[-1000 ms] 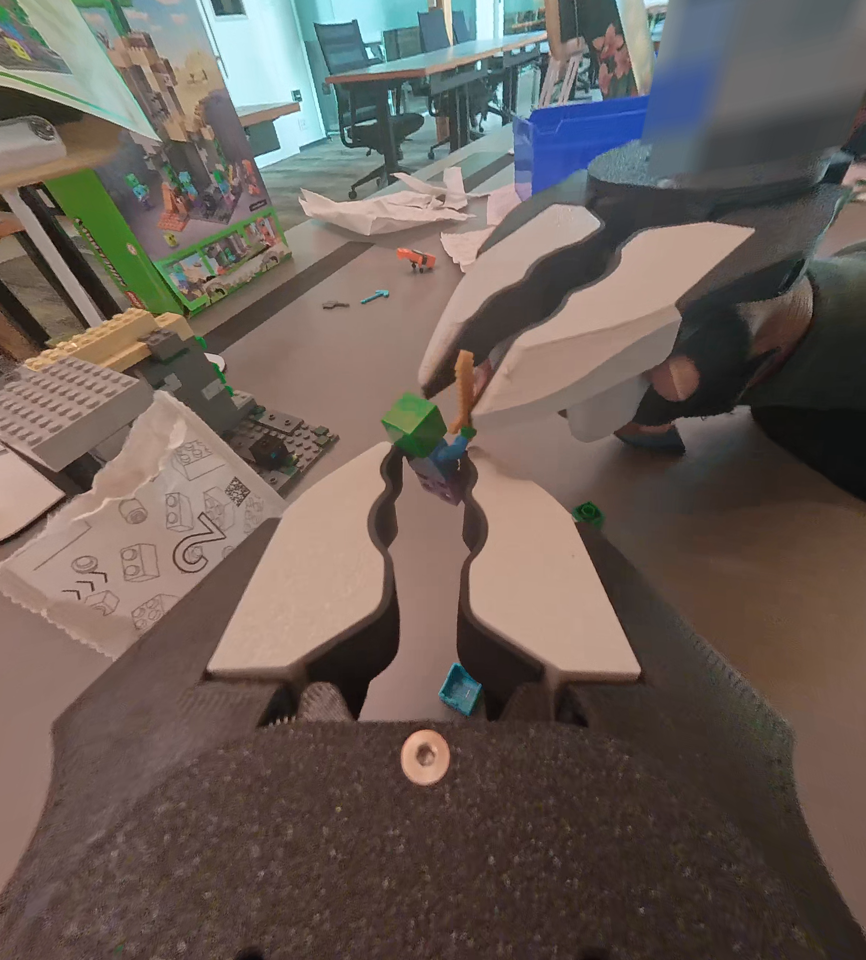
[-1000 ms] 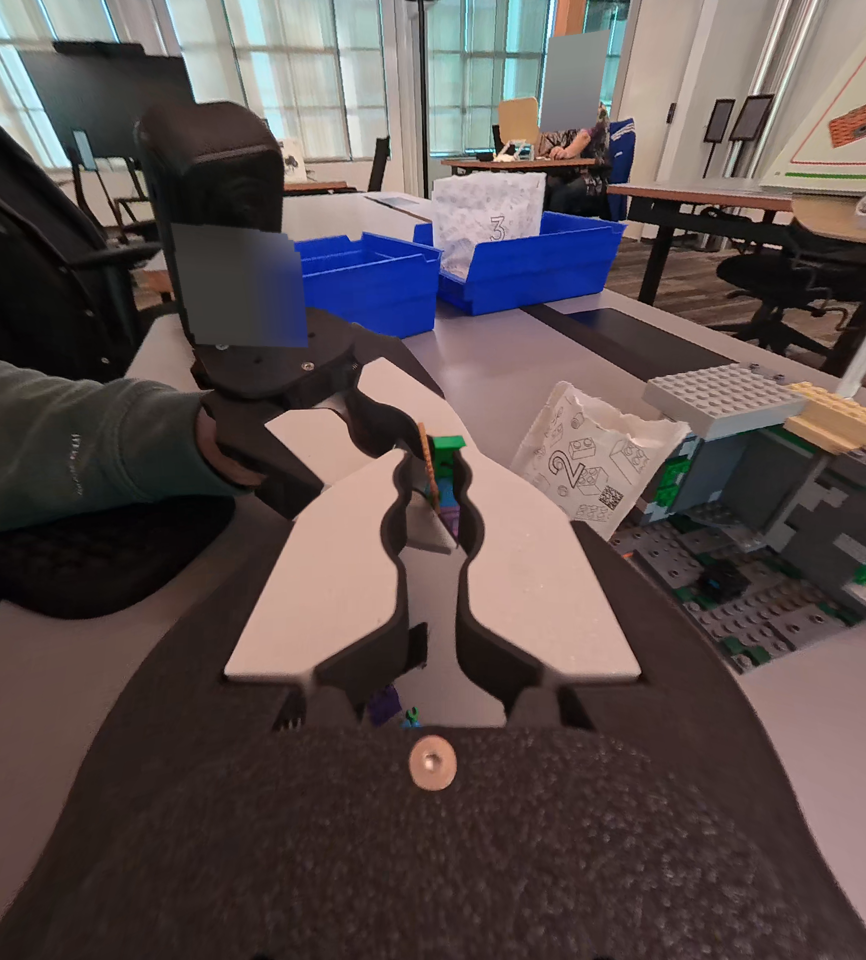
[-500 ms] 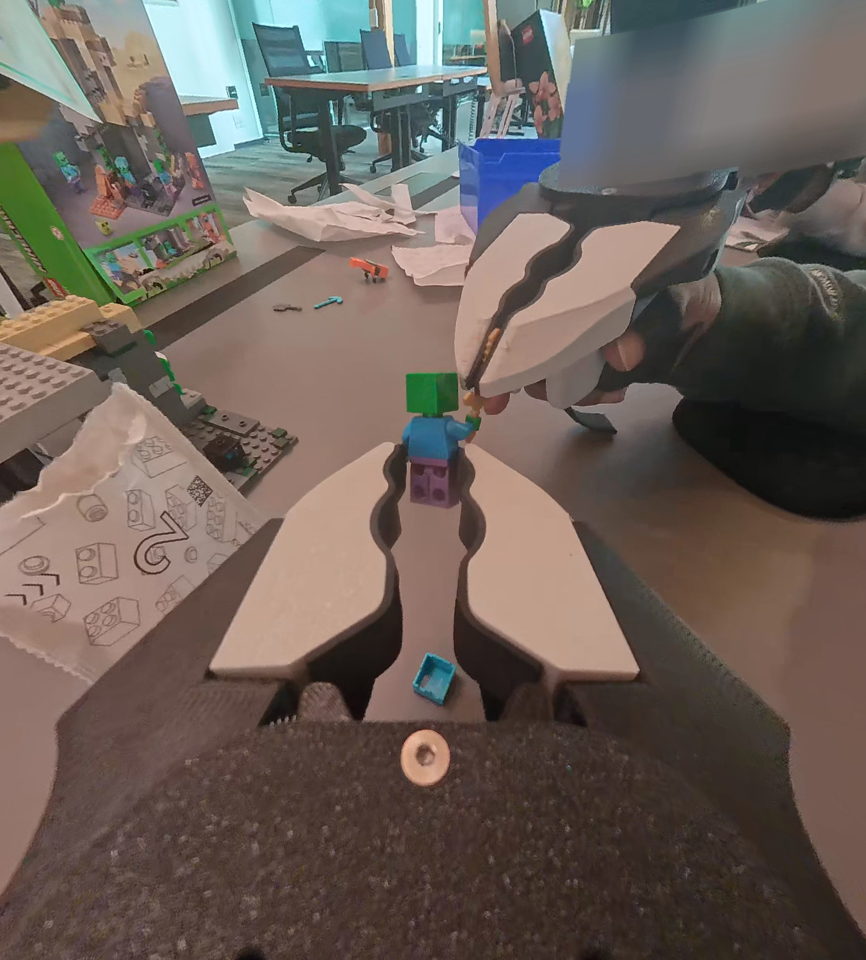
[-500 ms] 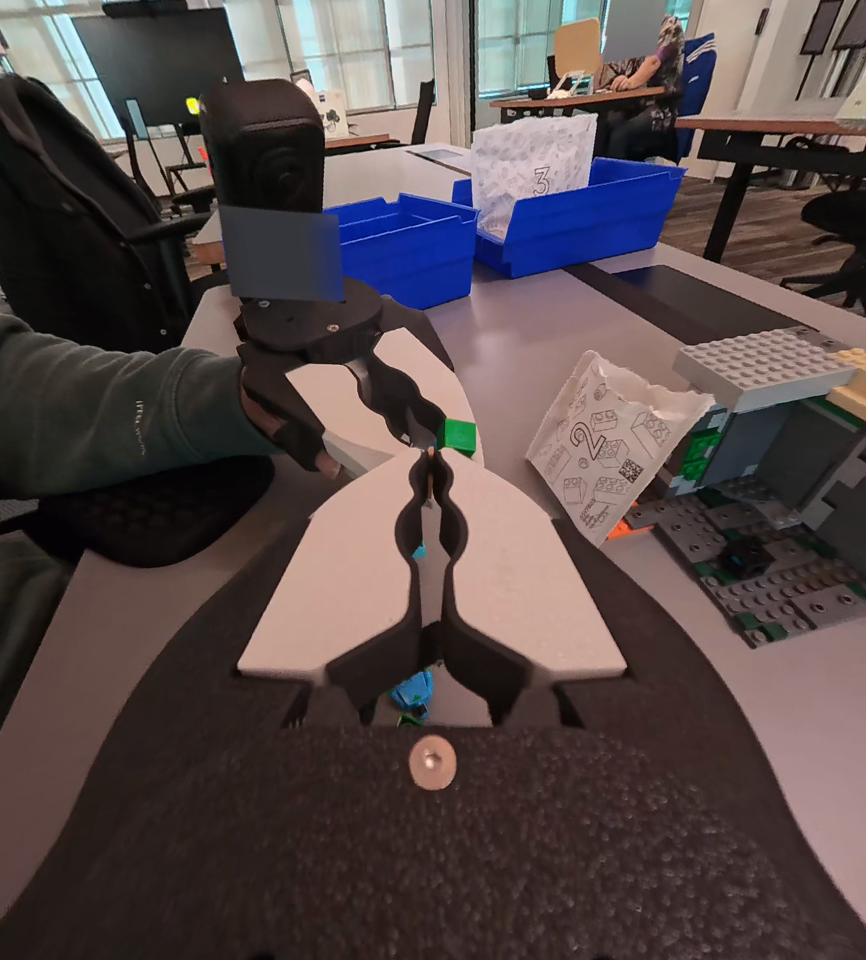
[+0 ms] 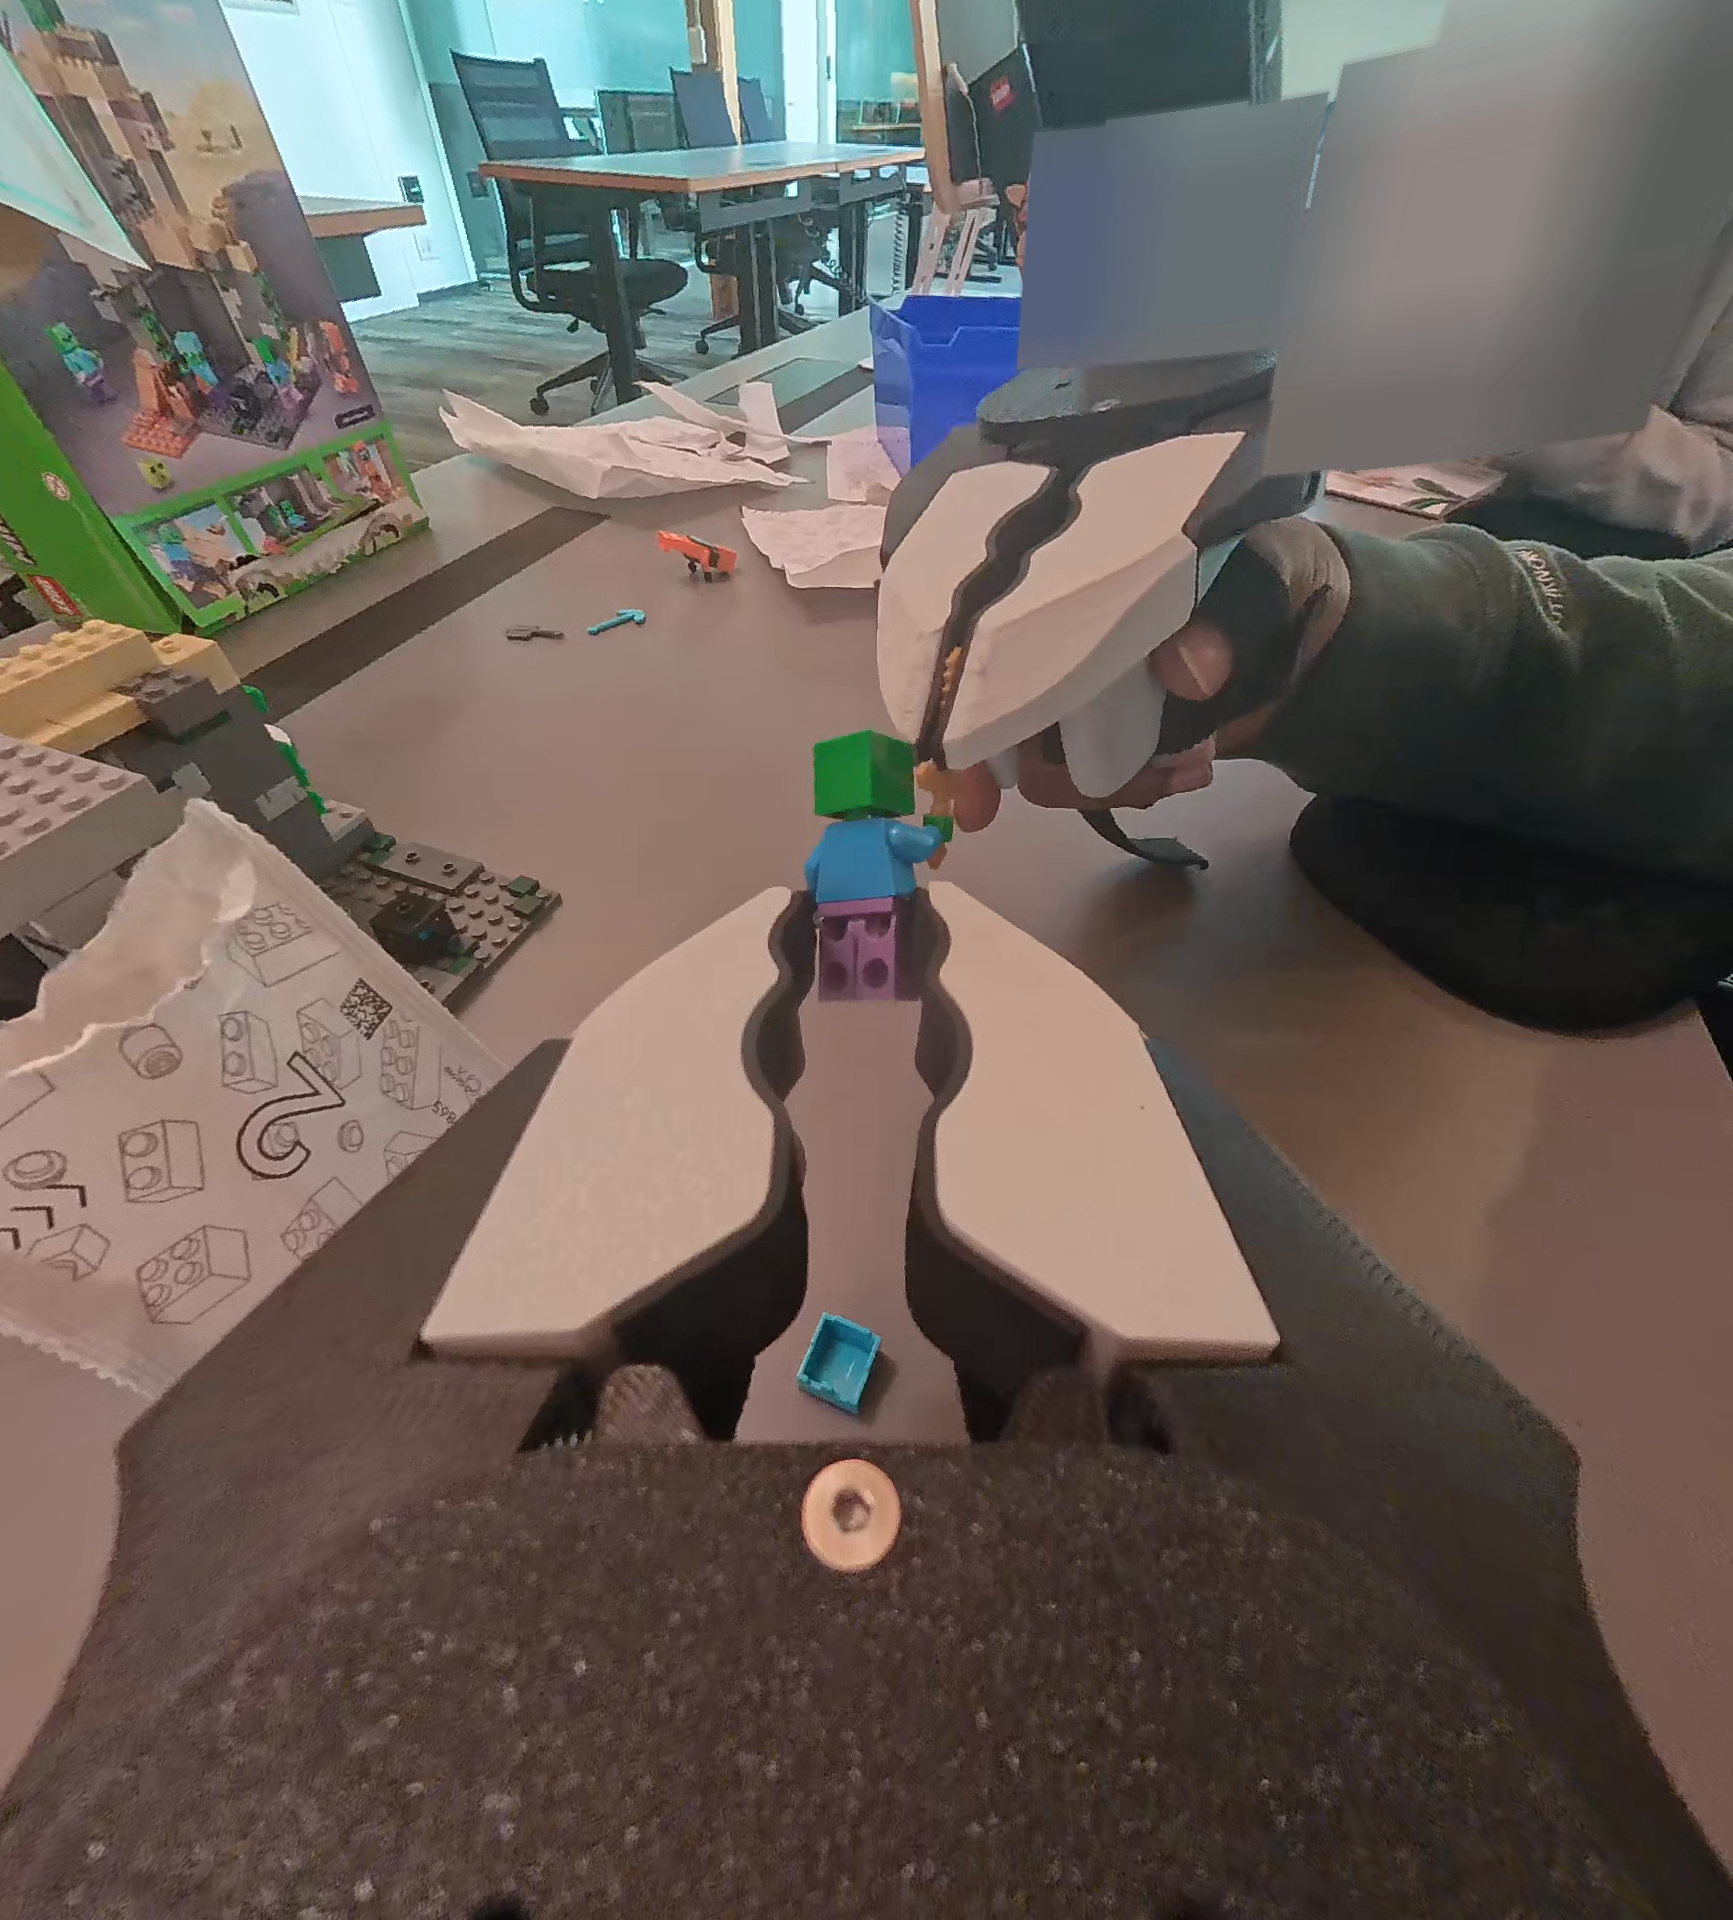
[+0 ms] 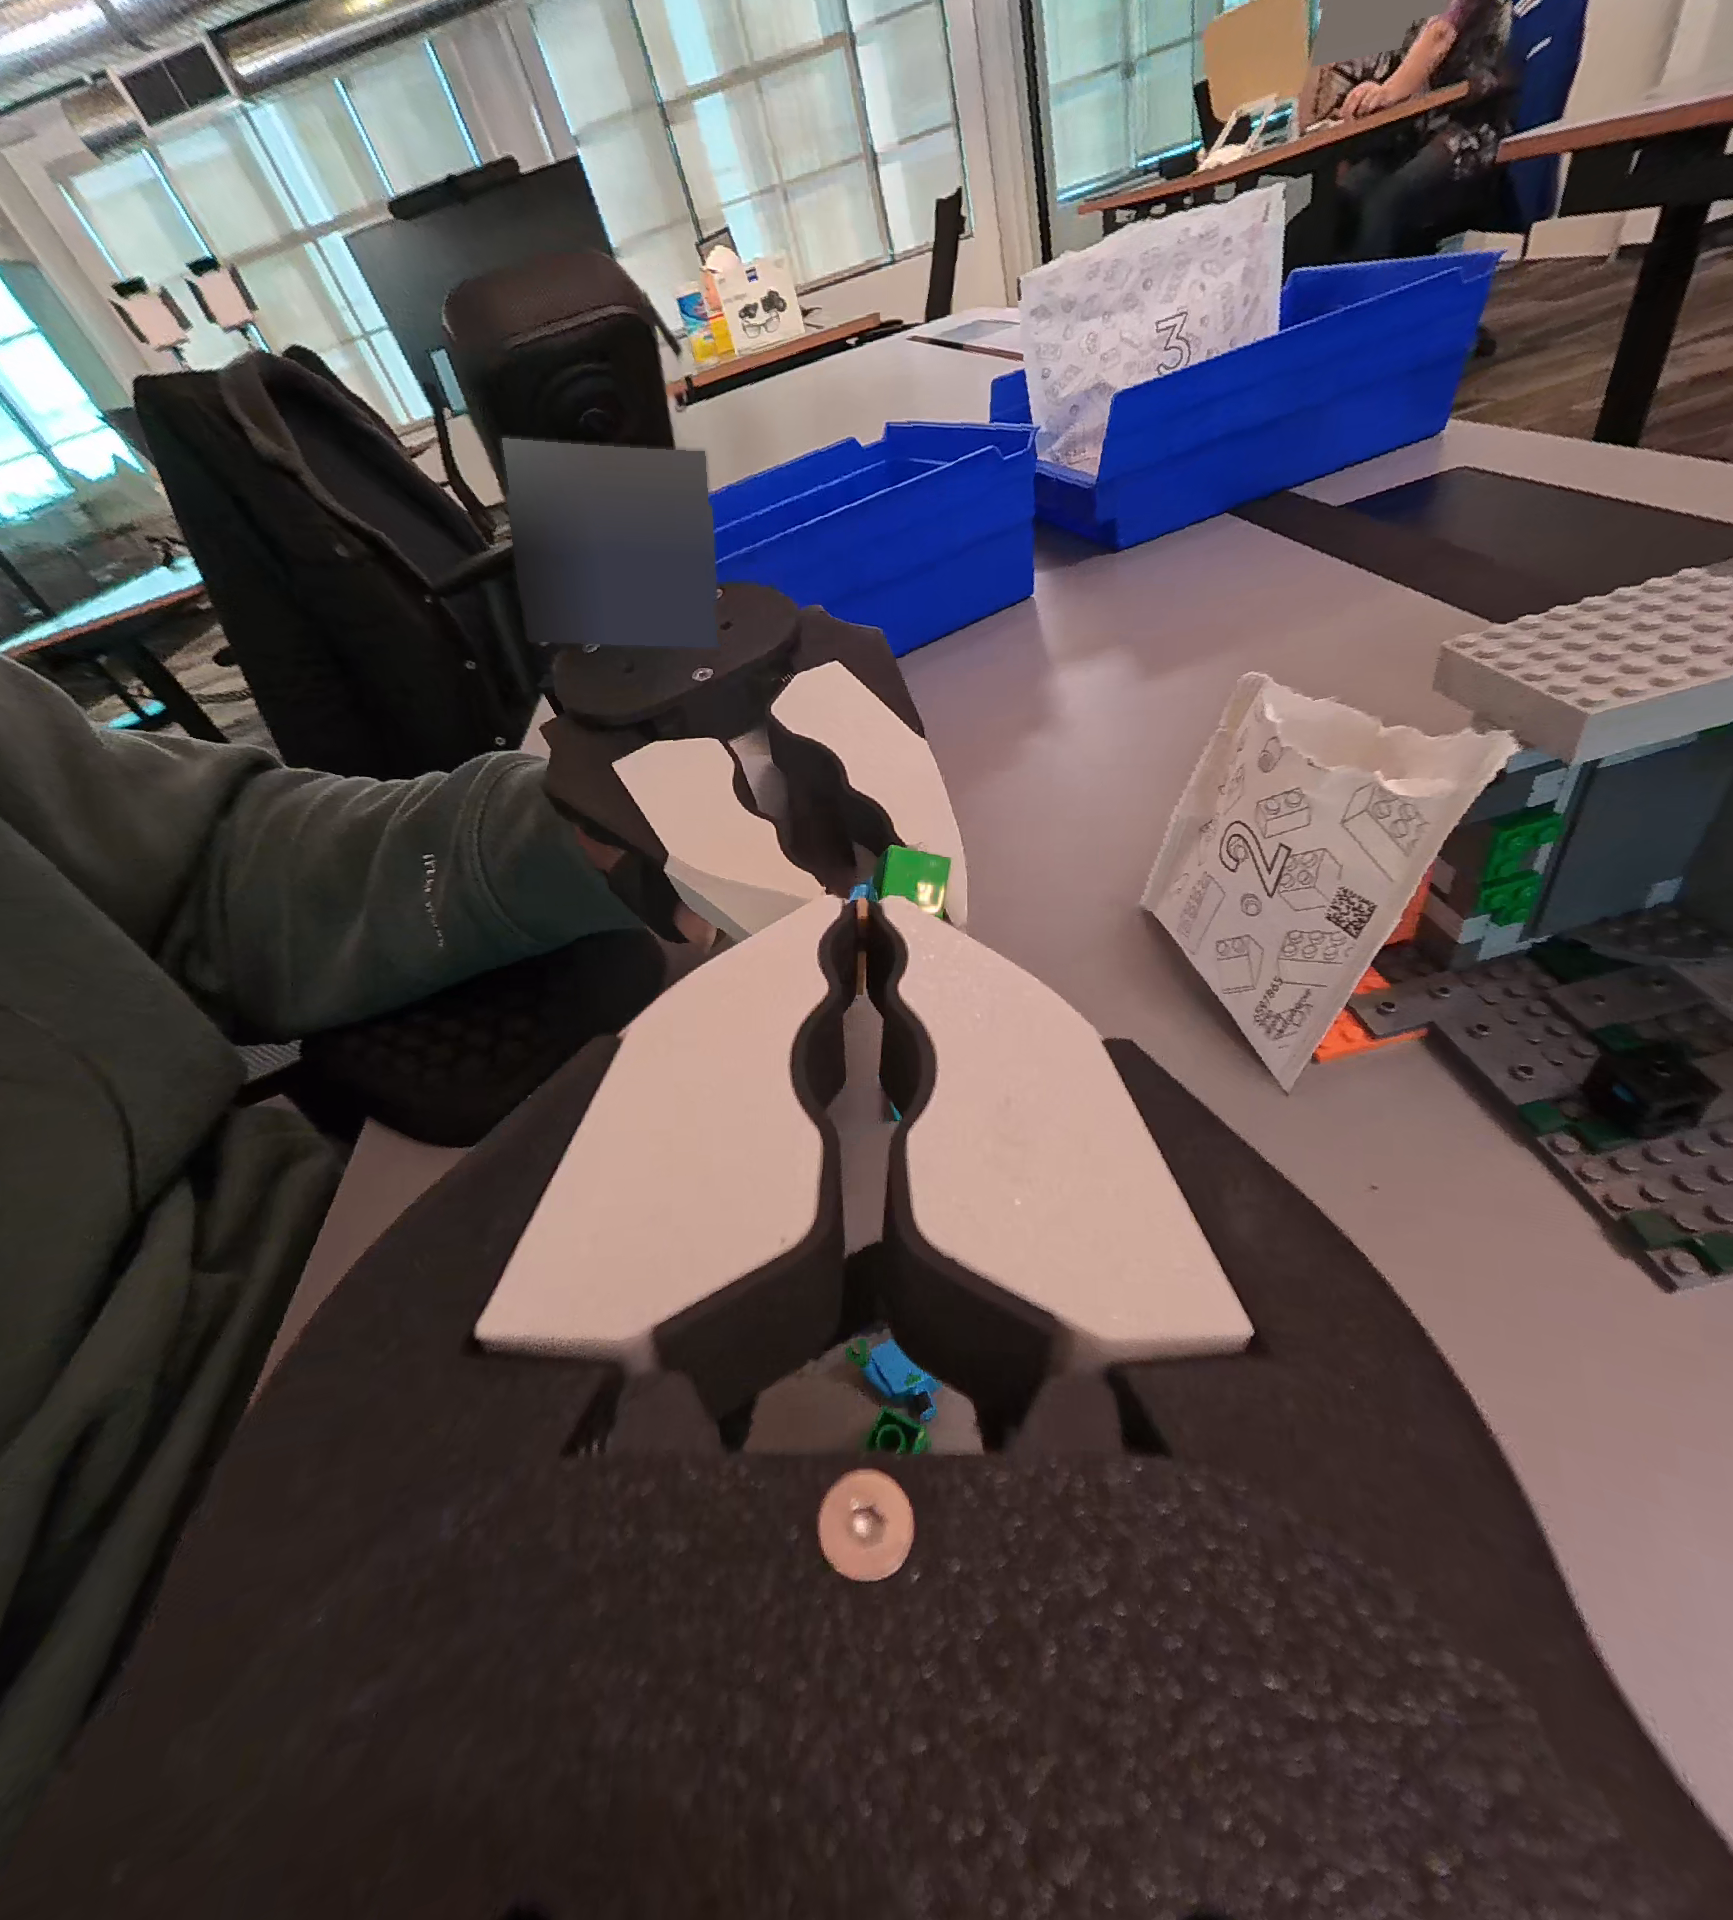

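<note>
Your left gripper is clamped narrow on the purple legs of a toy-brick minifigure, the one with a green cube head and blue torso, holding it upright with its back to the left wrist camera, so its long axis runs straight up toward 12 o'clock from the fingertips. Your right gripper comes in from about 1 o'clock in that view, tips angled down, and it's pinched shut on a thin tan sword-like accessory. The lower end of that piece sits right at the figure's raised green hand, at 3 o'clock of the torso; I can't tell if it's actually seated in the hand or just touching. From the right wrist view, you can see the tan strip squeezed between the closed pads, with the green head just past the tips at about 1 o'clock. So the right gripper is the one nearest the hand joint, and the accessory's long axis runs roughly parallel to the figure's body, tipped a little. On the table there's a small teal brick lying loose under the left gripper, a torn paper bag at 9 o'clock, and a grey brick build beyond it.
</note>
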